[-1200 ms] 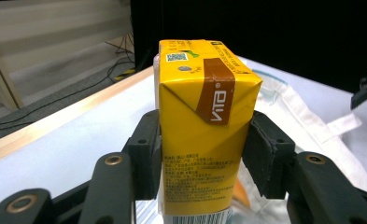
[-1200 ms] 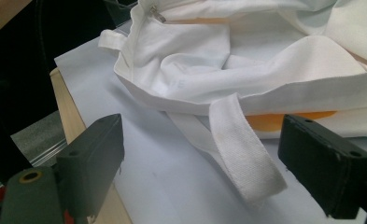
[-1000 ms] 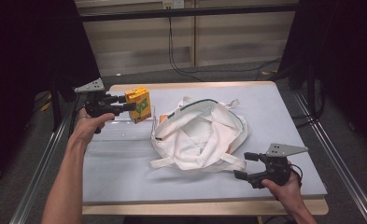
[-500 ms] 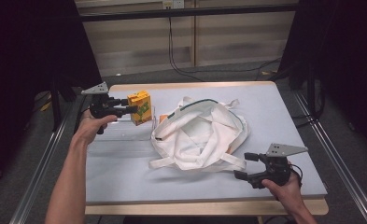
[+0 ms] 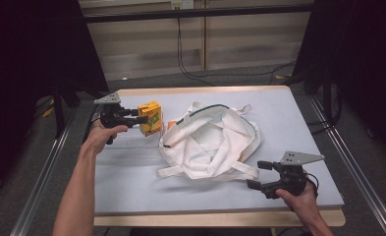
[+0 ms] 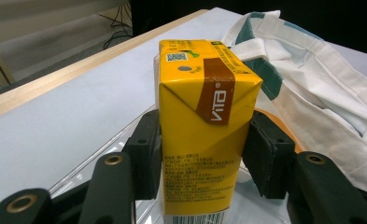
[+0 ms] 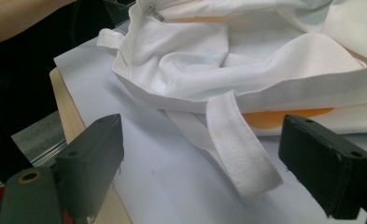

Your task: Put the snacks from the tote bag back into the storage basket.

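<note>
High view: the left claw [image 5: 142, 119] clamps an upright carton [image 5: 150, 117] at the surface's [image 5: 131, 187] far left, beside the bag [image 5: 210, 142]; the right claw [image 5: 258, 174] stands apart near the bag's strap.

Left gripper view: pads squeeze the carton's [image 6: 204, 135] sides.

Right gripper view: jaws gape before the strap [image 7: 239, 144].

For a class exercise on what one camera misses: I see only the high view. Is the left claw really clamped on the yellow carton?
Observer: Yes. In the left gripper view, both pads of the left claw press the sides of the yellow carton.
Operator: Any marking on it?
Observer: A brown band with white lettering crosses its top fold.
Operator: And the right claw?
Observer: The right claw is open. In the right gripper view, a white strap of the bag lies on the table between its jaws, untouched.
</note>
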`<state>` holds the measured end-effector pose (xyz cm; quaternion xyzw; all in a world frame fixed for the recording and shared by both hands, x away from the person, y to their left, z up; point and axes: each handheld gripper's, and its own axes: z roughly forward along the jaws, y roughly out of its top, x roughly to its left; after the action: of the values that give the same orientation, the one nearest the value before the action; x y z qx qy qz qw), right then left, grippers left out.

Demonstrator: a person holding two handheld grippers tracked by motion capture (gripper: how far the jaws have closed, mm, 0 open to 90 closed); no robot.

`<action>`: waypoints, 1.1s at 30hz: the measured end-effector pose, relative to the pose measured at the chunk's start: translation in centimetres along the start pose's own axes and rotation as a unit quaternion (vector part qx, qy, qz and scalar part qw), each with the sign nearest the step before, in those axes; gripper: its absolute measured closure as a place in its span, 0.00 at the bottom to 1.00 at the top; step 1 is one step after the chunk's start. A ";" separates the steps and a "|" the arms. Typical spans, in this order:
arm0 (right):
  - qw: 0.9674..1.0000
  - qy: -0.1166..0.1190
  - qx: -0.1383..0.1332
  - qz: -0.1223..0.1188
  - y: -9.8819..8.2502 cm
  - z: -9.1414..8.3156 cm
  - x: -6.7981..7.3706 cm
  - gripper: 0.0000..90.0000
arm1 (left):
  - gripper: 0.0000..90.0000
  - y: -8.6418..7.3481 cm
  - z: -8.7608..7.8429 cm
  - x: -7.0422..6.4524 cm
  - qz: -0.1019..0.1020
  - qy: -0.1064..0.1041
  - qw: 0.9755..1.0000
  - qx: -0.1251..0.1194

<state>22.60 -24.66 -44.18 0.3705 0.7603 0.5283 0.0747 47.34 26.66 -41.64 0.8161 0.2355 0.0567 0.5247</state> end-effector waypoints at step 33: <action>1.000 0.001 0.002 -0.003 0.1 0.1 0.0 0.15 | 0.42 -1.1 0.2 0.3 0.000 0.033 0.996 0.087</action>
<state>22.72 -24.57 -44.20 0.3676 0.7623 0.5274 0.0746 47.28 27.04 -42.77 0.8565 0.2568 0.0625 0.4434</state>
